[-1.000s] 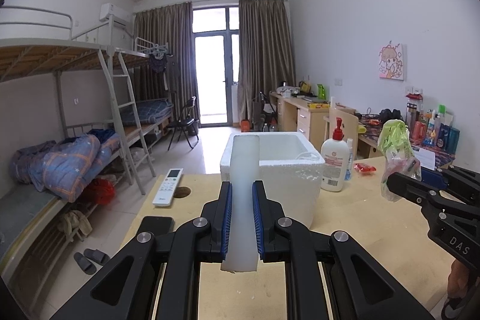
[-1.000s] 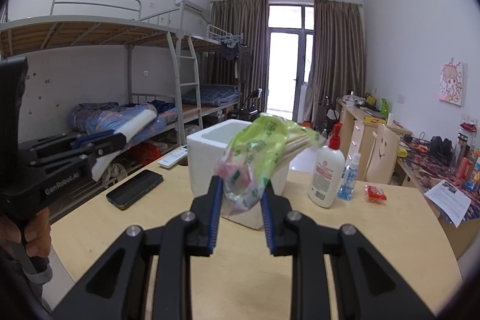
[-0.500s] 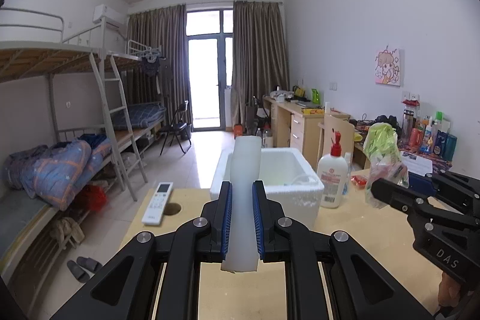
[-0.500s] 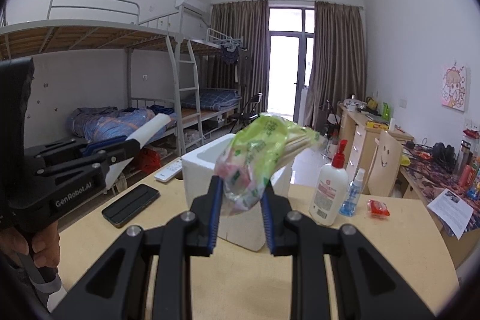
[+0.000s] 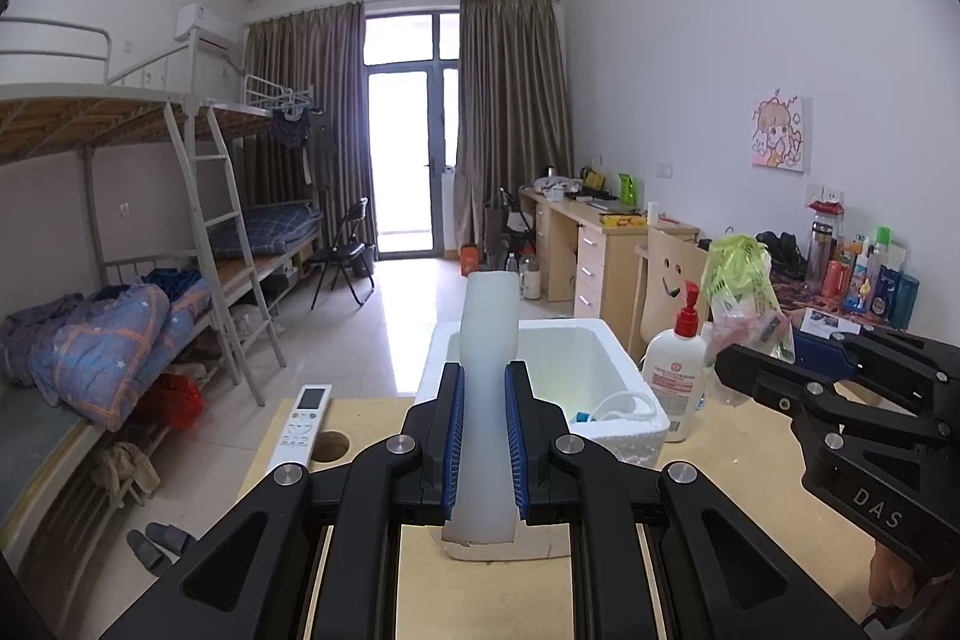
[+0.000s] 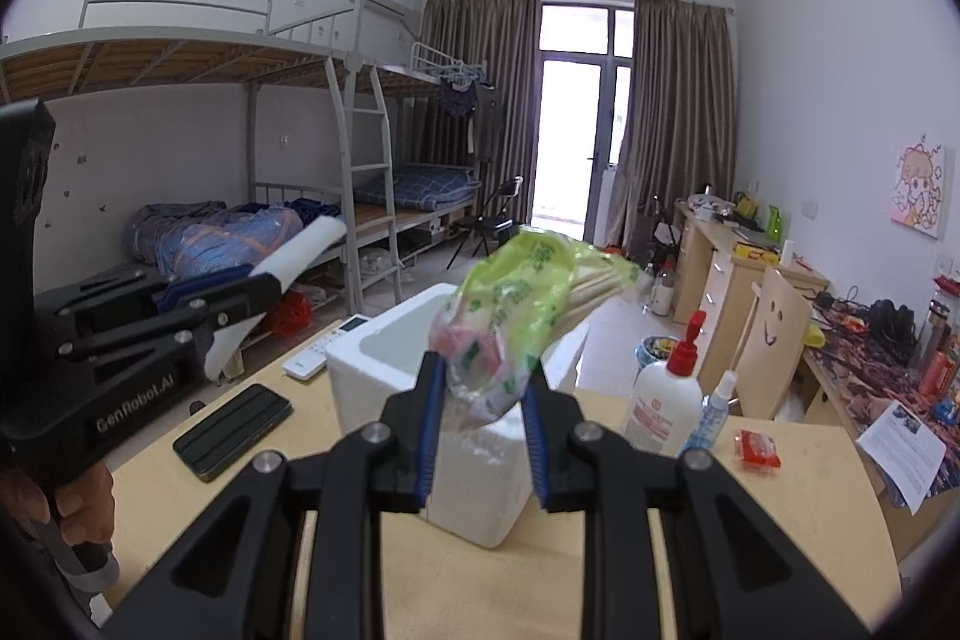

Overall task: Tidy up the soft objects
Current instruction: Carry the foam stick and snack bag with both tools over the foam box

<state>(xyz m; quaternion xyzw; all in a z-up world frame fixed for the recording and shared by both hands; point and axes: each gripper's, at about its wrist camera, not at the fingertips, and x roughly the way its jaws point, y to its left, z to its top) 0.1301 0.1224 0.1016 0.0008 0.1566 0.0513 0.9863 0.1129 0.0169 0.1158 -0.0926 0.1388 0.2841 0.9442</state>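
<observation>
The left gripper point(image 5: 482, 436) is clamped on a white foam strip point(image 5: 487, 388), its blue-padded fingers point(image 5: 451, 430) pressing both sides while the strip stands upright between them and sticks out past the tips. The strip is held above the near end of the wooden worktop point(image 5: 750, 472), in line with the open white foam box point(image 5: 606, 370) that sits on the worktop just ahead.

The right gripper point(image 6: 483, 421) is clamped on a crumpled green plastic bag point(image 6: 522, 310), which bulges up and out from between its fingers point(image 6: 433, 424); the bag hangs in the air in front of the foam box point(image 6: 384, 388). In the left wrist view the bag point(image 5: 741, 292) shows to the right of the box, held by the right gripper point(image 5: 756, 370) well above the worktop.

A white lotion bottle with a red pump point(image 6: 663, 400) stands just right of the box, with a small blue spray bottle point(image 6: 711, 409) beside it and a red packet point(image 6: 757, 447) farther right. A black phone point(image 6: 234, 430) lies flat on the worktop left of the box, and a white remote control point(image 5: 301, 418) lies near the far left edge, beside a round hole point(image 5: 330, 445) in the worktop.
</observation>
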